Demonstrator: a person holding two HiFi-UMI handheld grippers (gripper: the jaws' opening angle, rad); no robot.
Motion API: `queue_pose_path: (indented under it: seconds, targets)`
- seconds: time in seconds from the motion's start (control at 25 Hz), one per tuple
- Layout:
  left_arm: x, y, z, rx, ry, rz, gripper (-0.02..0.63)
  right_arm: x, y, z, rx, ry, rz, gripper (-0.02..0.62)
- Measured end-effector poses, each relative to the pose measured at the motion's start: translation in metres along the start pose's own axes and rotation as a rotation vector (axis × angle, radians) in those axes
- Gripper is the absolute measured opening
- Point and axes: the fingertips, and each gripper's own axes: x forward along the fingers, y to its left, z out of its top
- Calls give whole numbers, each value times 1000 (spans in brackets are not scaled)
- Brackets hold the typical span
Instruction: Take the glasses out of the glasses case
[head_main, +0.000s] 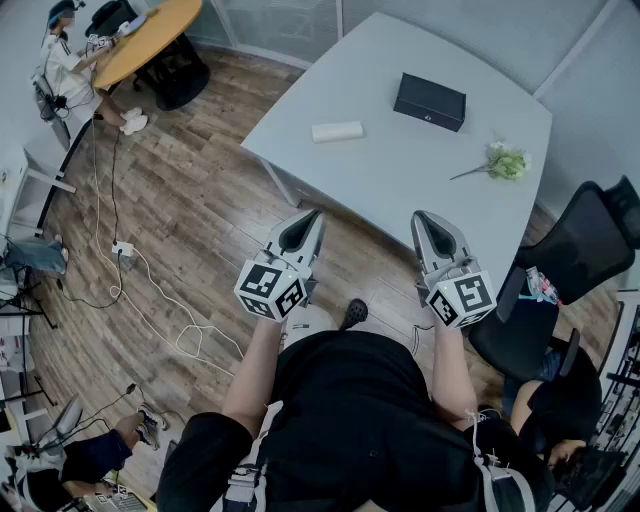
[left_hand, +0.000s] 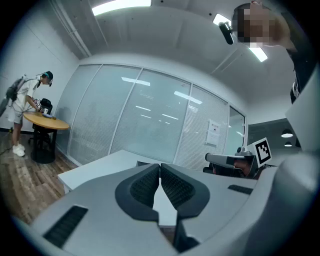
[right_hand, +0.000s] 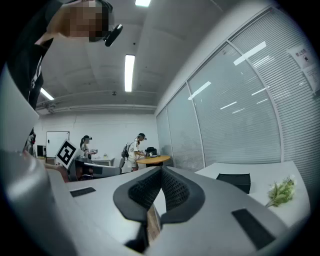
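The black glasses case (head_main: 430, 100) lies closed on the far side of the pale grey table (head_main: 400, 180); it also shows in the right gripper view as the black glasses case (right_hand: 233, 181) to the right of the jaws. My left gripper (head_main: 308, 216) and right gripper (head_main: 425, 218) hover side by side short of the table's near edge, well away from the case. The left gripper (left_hand: 160, 165) has its jaws touching with nothing between them. The right gripper (right_hand: 161, 169) is shut and empty too. No glasses are visible.
A white oblong object (head_main: 337, 131) lies left of the case and a green sprig (head_main: 505, 162) to its right. A black office chair (head_main: 570, 270) stands at the table's right. Cables (head_main: 150, 290) run over the wood floor. People stand at a round table (head_main: 145, 38).
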Motion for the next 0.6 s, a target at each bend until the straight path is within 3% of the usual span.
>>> queue_pose_path:
  seconds: [0.48,0.6]
  targets:
    - [-21,-5,-34,-20,37,29,31,-8,23,-28,12,36,54,14]
    - [-25,-3,-36,-16,44,48,32,-8,21,-29,79,11,71,15]
